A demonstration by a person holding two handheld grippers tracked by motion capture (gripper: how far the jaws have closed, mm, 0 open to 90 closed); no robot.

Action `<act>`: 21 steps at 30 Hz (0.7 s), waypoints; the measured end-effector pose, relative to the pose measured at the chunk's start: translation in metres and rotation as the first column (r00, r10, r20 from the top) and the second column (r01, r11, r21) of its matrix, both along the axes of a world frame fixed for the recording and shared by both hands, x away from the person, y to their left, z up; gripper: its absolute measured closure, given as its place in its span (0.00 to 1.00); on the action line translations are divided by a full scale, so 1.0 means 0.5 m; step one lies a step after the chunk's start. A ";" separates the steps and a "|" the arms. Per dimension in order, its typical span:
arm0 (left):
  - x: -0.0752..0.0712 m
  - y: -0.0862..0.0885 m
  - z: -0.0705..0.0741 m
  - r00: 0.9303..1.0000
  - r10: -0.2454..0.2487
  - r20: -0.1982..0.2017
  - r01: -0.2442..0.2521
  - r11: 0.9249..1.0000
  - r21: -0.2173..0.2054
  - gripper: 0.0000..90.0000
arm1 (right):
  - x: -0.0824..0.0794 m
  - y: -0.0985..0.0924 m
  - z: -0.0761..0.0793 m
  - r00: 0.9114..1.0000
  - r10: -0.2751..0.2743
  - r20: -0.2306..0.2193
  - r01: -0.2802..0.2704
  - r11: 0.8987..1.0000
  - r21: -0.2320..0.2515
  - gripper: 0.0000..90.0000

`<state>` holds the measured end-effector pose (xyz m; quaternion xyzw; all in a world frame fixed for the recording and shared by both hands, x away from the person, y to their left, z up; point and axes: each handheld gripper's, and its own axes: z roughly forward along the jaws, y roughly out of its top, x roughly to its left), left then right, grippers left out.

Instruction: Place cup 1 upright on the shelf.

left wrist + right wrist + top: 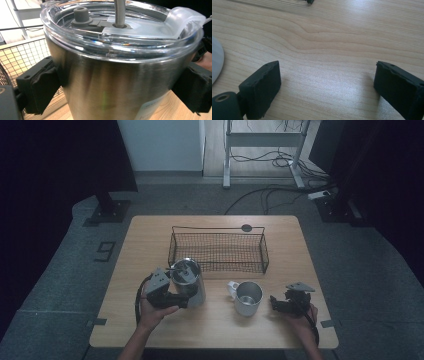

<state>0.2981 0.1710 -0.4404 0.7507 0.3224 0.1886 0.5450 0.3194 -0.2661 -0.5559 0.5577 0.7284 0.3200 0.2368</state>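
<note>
A stainless steel tumbler (188, 281) with a clear lid and a straw stands at the table's left-centre, just in front of the wire basket (263, 251). My left gripper (183, 296) is shut on the tumbler (112, 82), one black pad pressed against each side below the lid. A white mug (247, 298) with a metal inside stands upright to the right of the tumbler. Right of the mug, my right gripper (276, 304) rests low over the table. In the right gripper view that gripper (327, 85) is open over bare wood, with the mug's white edge (215, 62) at far left.
The black mesh basket (22, 55) holds nothing and takes up the table's back middle. A small dark round disc (246, 227) lies behind it. The wooden table (145, 245) has bare wood at left, right and front. Cables and stands lie on the floor beyond.
</note>
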 end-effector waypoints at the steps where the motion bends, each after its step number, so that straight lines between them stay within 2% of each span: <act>1: 0.000 0.000 0.001 1.000 0.000 0.001 0.000 1.000 0.000 0.05 | 0.000 0.000 0.000 1.000 0.000 0.000 0.000 1.000 0.000 0.08; 21: 0.012 0.008 0.018 1.000 0.011 0.016 -0.011 1.000 -0.009 0.05 | 0.000 0.000 0.000 1.000 0.000 0.000 0.000 1.000 0.000 0.08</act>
